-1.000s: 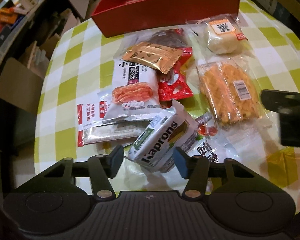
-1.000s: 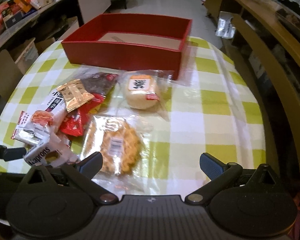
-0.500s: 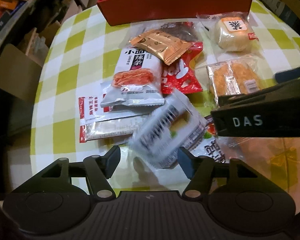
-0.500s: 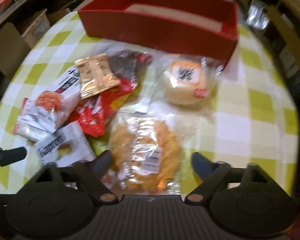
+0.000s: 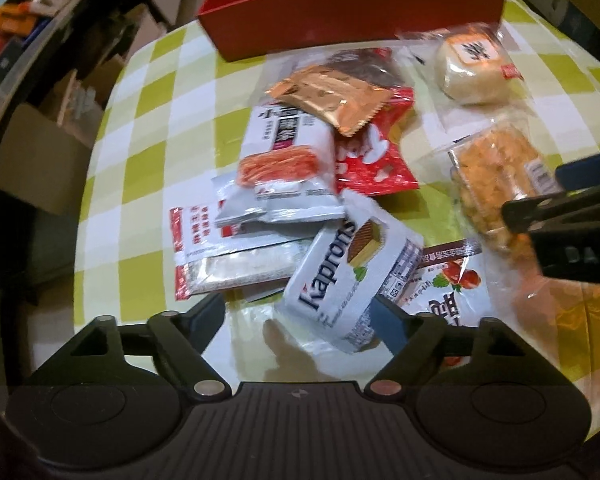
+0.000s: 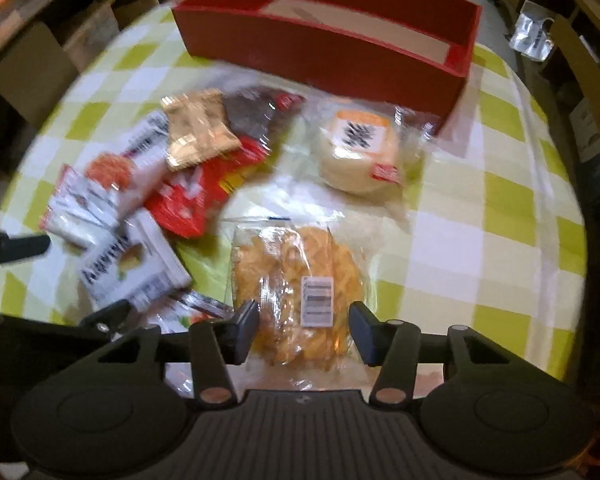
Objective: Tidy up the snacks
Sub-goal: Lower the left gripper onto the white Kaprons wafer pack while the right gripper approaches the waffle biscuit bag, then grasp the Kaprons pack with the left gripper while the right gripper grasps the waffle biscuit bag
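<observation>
A pile of snack packets lies on the checked table in front of a red box (image 5: 352, 4). My left gripper (image 5: 300, 312) is open; the white Kaprons wafer pack (image 5: 352, 272) lies between its fingers, against the right one. My right gripper (image 6: 304, 330) is open around the near end of a clear bag of orange crackers (image 6: 296, 276), which also shows in the left wrist view (image 5: 496, 176). The red box (image 6: 332, 40) is empty in the right wrist view. A gold packet (image 5: 332, 98), a red packet (image 5: 368, 160) and a round bun (image 6: 358, 156) lie behind.
The green-and-white checked tablecloth (image 6: 512, 216) covers a round table whose edge drops off at left and right. A white noodle-snack pack (image 5: 288, 160) and flat red-and-white sachets (image 5: 220, 252) lie left of the wafer. Shelves and cardboard boxes (image 5: 40, 80) stand beyond the left edge.
My right gripper has moved left and down over the cracker bag and narrowed around it. The Kaprons pack has shifted and turned between my left fingers, which have spread a little wider.
</observation>
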Available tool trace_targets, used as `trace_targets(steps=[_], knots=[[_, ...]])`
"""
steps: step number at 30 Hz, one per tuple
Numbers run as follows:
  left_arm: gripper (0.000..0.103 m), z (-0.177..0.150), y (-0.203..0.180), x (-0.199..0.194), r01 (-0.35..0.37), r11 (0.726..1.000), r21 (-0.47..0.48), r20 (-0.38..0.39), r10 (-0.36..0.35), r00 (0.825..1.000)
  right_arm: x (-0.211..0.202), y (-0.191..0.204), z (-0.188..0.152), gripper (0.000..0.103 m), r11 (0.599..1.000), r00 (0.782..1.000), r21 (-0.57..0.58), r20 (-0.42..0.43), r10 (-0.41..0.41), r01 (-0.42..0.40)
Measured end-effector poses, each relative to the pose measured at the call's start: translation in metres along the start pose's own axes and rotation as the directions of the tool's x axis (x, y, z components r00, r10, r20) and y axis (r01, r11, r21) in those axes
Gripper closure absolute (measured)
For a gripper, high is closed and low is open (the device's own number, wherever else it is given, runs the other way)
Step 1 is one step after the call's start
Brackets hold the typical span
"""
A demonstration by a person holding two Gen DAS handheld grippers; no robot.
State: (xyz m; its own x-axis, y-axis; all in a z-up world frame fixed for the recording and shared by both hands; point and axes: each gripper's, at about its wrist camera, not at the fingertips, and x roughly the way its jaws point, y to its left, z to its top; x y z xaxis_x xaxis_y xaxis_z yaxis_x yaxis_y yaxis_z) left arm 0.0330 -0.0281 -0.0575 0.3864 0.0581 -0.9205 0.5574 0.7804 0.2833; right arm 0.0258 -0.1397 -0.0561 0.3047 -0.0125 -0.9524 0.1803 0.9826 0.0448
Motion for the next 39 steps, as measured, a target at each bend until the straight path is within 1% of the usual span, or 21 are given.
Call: trace_targets(steps=[1, 2, 3, 4, 5, 6, 7, 8, 9, 11, 14, 18, 21, 24, 28, 30, 32, 33, 36, 37, 39], knots=[[0.016, 0.001, -0.004, 0.001, -0.005, 1.0, 0.019, 0.003, 0.005, 1.0, 0.001, -0.003, -0.001, 0.046, 1.0, 1.0, 0.02, -0.003, 0.011, -0.011], [0.012, 0.002, -0.008, 0.002, -0.014, 0.999, 0.035, 0.008, 0.013, 1.0, 0.001, -0.007, 0.0, 0.045, 0.999, 1.0, 0.047, -0.001, 0.023, -0.023], [0.011, 0.004, -0.011, 0.003, -0.017, 0.999, 0.048, 0.013, 0.017, 1.0, 0.002, -0.009, 0.001, 0.044, 0.997, 0.999, 0.066, -0.001, 0.033, -0.033], [0.011, 0.005, -0.013, 0.003, -0.016, 0.998, 0.053, 0.017, 0.015, 1.0, 0.004, -0.01, 0.003, 0.036, 0.997, 0.999, 0.073, -0.008, 0.039, -0.038], [0.011, 0.006, -0.015, 0.004, -0.009, 0.998, 0.059, 0.014, 0.009, 1.0, 0.007, -0.009, 0.004, 0.03, 0.996, 0.999, 0.075, -0.021, 0.045, -0.044], [0.011, 0.006, -0.018, 0.007, -0.004, 0.998, 0.07, 0.005, 0.004, 1.0, 0.01, -0.007, 0.004, 0.028, 0.997, 0.999, 0.066, -0.023, 0.042, -0.04], [0.014, 0.006, -0.021, 0.01, -0.018, 0.997, 0.078, -0.002, 0.018, 1.0, 0.012, -0.004, 0.004, 0.024, 0.999, 0.999, 0.045, -0.022, 0.031, -0.03], [0.018, 0.005, -0.024, 0.013, -0.035, 0.996, 0.088, -0.008, 0.036, 0.999, 0.015, 0.0, 0.004, 0.022, 1.0, 1.0, 0.023, -0.016, 0.016, -0.016], [0.019, 0.005, -0.025, 0.015, -0.047, 0.995, 0.087, -0.008, 0.048, 0.999, 0.016, 0.003, 0.004, 0.022, 1.0, 1.0, 0.004, -0.007, 0.001, -0.001], [0.036, 0.007, -0.021, 0.014, -0.035, 0.997, 0.064, -0.018, 0.036, 0.999, 0.016, 0.005, 0.003, 0.023, 1.0, 1.0, -0.018, 0.001, -0.007, 0.007], [0.037, 0.007, -0.014, 0.016, -0.027, 0.999, 0.045, -0.045, 0.029, 0.999, 0.013, 0.004, 0.0, 0.025, 0.998, 1.0, -0.048, 0.007, -0.029, 0.029], [0.037, 0.005, -0.015, 0.013, -0.033, 0.998, 0.061, -0.042, 0.035, 0.998, 0.008, 0.003, -0.007, 0.028, 0.997, 0.999, -0.064, 0.014, -0.051, 0.052], [0.037, 0.004, -0.012, 0.008, -0.043, 0.998, 0.046, -0.036, 0.045, 0.998, 0.002, 0.002, -0.012, 0.029, 0.994, 0.997, -0.068, 0.028, -0.078, 0.08], [0.038, 0.003, -0.009, 0.005, -0.044, 0.999, 0.03, -0.03, 0.045, 0.999, -0.007, 0.0, -0.015, 0.03, 0.995, 0.996, -0.06, 0.043, -0.083, 0.085], [0.038, 0.002, -0.01, 0.003, -0.056, 0.998, 0.034, -0.025, 0.057, 0.998, -0.011, 0.004, -0.018, 0.035, 0.992, 0.993, -0.071, 0.049, -0.104, 0.108], [0.038, 0.002, -0.01, 0.003, -0.065, 0.997, 0.037, -0.022, 0.066, 0.998, -0.011, 0.005, -0.02, 0.039, 0.991, 0.993, -0.078, 0.046, -0.105, 0.109], [0.038, 0.002, -0.009, 0.002, -0.069, 0.997, 0.036, -0.018, 0.069, 0.997, -0.011, 0.005, -0.022, 0.048, 0.993, 0.995, -0.073, 0.038, -0.09, 0.093], [0.038, 0.003, -0.009, 0.001, -0.066, 0.997, 0.035, -0.016, 0.066, 0.998, -0.011, 0.003, -0.022, 0.049, 0.994, 0.996, -0.068, 0.036, -0.087, 0.09], [0.038, 0.002, -0.009, -0.002, -0.062, 0.997, 0.035, -0.014, 0.062, 0.998, -0.009, -0.002, -0.023, 0.049, 0.996, 0.997, -0.044, 0.032, -0.071, 0.072], [0.038, 0.002, -0.01, -0.001, -0.064, 0.997, 0.037, -0.017, 0.065, 0.998, -0.009, -0.003, -0.023, 0.047, 0.997, 0.997, -0.038, 0.03, -0.067, 0.068], [0.038, 0.003, -0.01, 0.002, -0.067, 0.997, 0.032, -0.029, 0.068, 0.997, -0.008, -0.005, -0.02, 0.046, 0.998, 0.997, -0.018, 0.046, -0.054, 0.055]])
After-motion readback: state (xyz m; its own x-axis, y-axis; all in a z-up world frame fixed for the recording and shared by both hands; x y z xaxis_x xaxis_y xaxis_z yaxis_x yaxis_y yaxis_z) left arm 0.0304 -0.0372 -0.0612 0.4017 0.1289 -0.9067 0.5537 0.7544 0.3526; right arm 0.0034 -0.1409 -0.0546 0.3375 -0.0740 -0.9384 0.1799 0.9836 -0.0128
